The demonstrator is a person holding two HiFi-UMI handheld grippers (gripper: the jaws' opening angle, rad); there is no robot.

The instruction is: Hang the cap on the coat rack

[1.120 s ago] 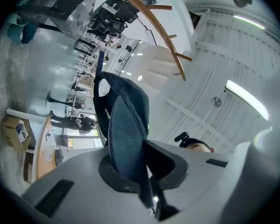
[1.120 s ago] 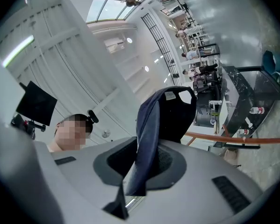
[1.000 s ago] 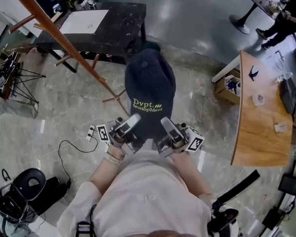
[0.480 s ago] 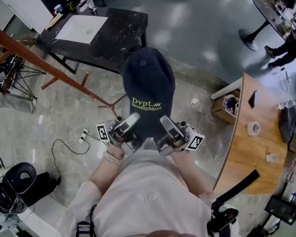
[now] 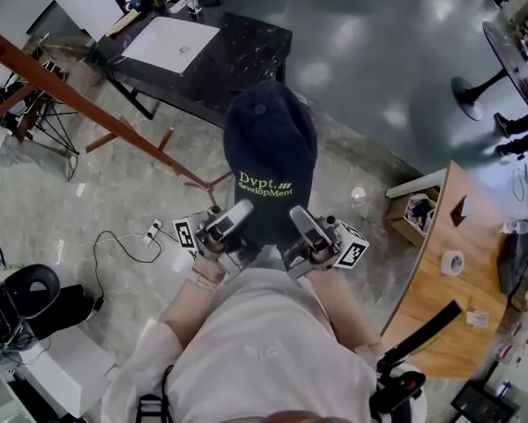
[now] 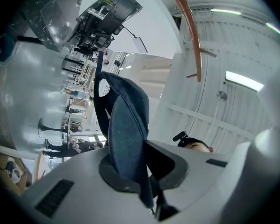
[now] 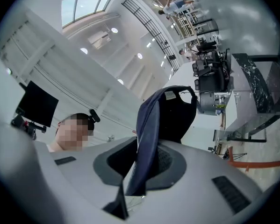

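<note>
Bright, even light, with glare on the glossy floor (image 5: 338,38) at 12 o'clock; gripper views warp and darken at their edges.

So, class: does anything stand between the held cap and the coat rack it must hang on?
Nothing visible does. The left gripper and right gripper clamp the cap; only bare floor shows between it and the coat rack.

A: What does the left claw (image 6: 142,171) grip?
B: Its jaws clamp the brim of the dark blue cap (image 6: 125,120), which rises beyond them.
A: And farther off?
B: A reddish coat rack (image 6: 192,36), above and right of the claw.
</note>
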